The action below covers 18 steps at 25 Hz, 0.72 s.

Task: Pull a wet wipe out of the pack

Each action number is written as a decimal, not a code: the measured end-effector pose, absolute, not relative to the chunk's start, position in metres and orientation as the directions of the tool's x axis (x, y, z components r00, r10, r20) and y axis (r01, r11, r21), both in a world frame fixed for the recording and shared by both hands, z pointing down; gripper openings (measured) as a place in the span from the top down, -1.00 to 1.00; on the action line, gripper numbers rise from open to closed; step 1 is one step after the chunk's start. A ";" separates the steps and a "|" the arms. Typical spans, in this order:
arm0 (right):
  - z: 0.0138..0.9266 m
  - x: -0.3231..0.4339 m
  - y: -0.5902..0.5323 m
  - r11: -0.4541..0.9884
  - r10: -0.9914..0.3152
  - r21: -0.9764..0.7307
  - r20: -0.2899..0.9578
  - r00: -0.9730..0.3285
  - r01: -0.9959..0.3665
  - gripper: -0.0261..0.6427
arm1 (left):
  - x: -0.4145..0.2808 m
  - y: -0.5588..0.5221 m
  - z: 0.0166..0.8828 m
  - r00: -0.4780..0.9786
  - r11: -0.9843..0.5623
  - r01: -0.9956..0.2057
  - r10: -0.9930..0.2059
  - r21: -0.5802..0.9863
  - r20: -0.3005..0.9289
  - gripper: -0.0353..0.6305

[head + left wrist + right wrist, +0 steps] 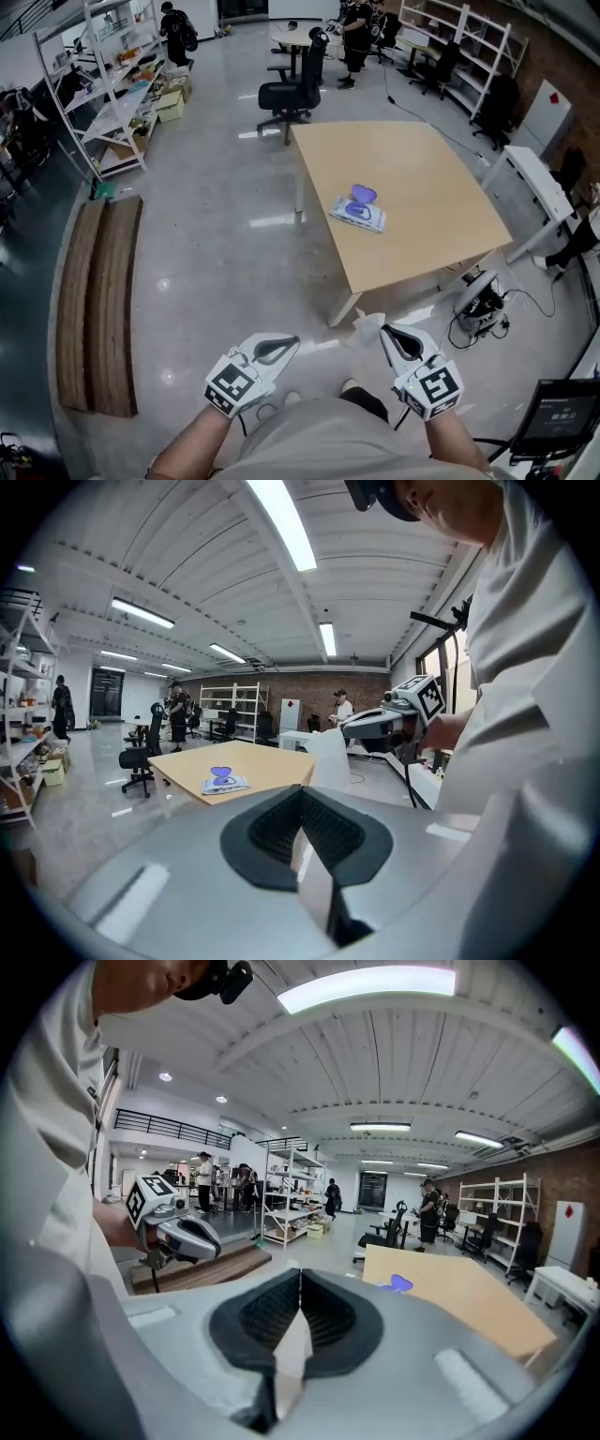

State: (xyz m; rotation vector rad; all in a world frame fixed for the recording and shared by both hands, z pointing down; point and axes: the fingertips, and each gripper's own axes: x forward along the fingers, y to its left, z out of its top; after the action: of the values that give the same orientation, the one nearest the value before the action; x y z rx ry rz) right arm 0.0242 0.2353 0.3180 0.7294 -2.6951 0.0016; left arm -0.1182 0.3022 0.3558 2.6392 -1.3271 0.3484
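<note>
The left hand-held gripper [291, 341] is squeezed shut, and I see nothing in it. It hangs low, near the person's body.

The pack [358, 211] lies on the table [441, 234], well away from both hand-held grippers. Its purple lid [363, 195] is flipped up.

The wet wipe [367, 325] looks like it is already out of the pack. It is white and hangs over the floor. The right hand-held gripper [385, 329] is pinched shut on its edge.

I think the job now is just to hold on. A wet wipe is thin and floppy, so the pinch should be firm and the move slow. Hold it high so it does not drag on the floor.

I count two hand-held grippers, one pack, one wet wipe out of it, and one table.
</note>
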 end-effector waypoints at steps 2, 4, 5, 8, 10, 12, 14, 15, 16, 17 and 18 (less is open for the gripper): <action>0.308 0.026 0.250 0.871 -0.485 0.100 0.331 -0.809 -0.481 0.91 | -0.111 0.312 0.350 0.585 -0.598 -0.800 -0.764 0.042 0.273 0.88; 0.303 0.029 0.255 0.873 -0.483 0.109 0.321 -0.814 -0.475 0.91 | -0.105 0.316 0.347 0.592 -0.605 -0.796 -0.761 0.040 0.266 0.88; 0.303 0.031 0.257 0.874 -0.482 0.110 0.316 -0.817 -0.473 0.91 | -0.101 0.316 0.347 0.595 -0.608 -0.793 -0.759 0.042 0.265 0.88; 0.300 0.046 0.262 0.870 -0.490 0.114 0.312 -0.814 -0.480 0.91 | -0.085 0.318 0.346 0.600 -0.615 -0.788 -0.753 0.037 0.270 0.88; 0.296 0.065 0.267 0.868 -0.493 0.109 0.305 -0.815 -0.485 0.91 | -0.067 0.319 0.342 0.601 -0.617 -0.787 -0.752 0.033 0.269 0.88; 0.294 0.085 0.272 0.865 -0.497 0.109 0.314 -0.809 -0.489 0.91 | -0.046 0.320 0.339 0.604 -0.619 -0.785 -0.753 0.032 0.262 0.88; 0.296 0.105 0.277 0.870 -0.488 0.104 0.317 -0.813 -0.482 0.91 | -0.024 0.319 0.336 0.608 -0.623 -0.782 -0.751 0.030 0.257 0.88; 0.300 0.115 0.281 0.875 -0.480 0.096 0.306 -0.822 -0.475 0.90 | -0.012 0.319 0.335 0.612 -0.626 -0.779 -0.749 0.031 0.255 0.88; 0.303 0.126 0.283 0.878 -0.473 0.089 0.297 -0.829 -0.470 0.91 | 0.000 0.319 0.334 0.615 -0.628 -0.777 -0.747 0.034 0.254 0.88; 0.305 0.137 0.285 0.880 -0.470 0.085 0.294 -0.832 -0.467 0.91 | 0.013 0.319 0.334 0.617 -0.630 -0.776 -0.745 0.037 0.253 0.88; 0.307 0.147 0.285 0.880 -0.470 0.084 0.294 -0.832 -0.467 0.91 | 0.025 0.320 0.334 0.620 -0.633 -0.774 -0.742 0.039 0.254 0.88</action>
State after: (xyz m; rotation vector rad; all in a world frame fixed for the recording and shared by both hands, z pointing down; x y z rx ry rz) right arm 0.1471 0.2855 0.3071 0.7006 -2.7423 -0.0130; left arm 0.0253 0.3200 0.3335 2.6953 -1.2695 0.3235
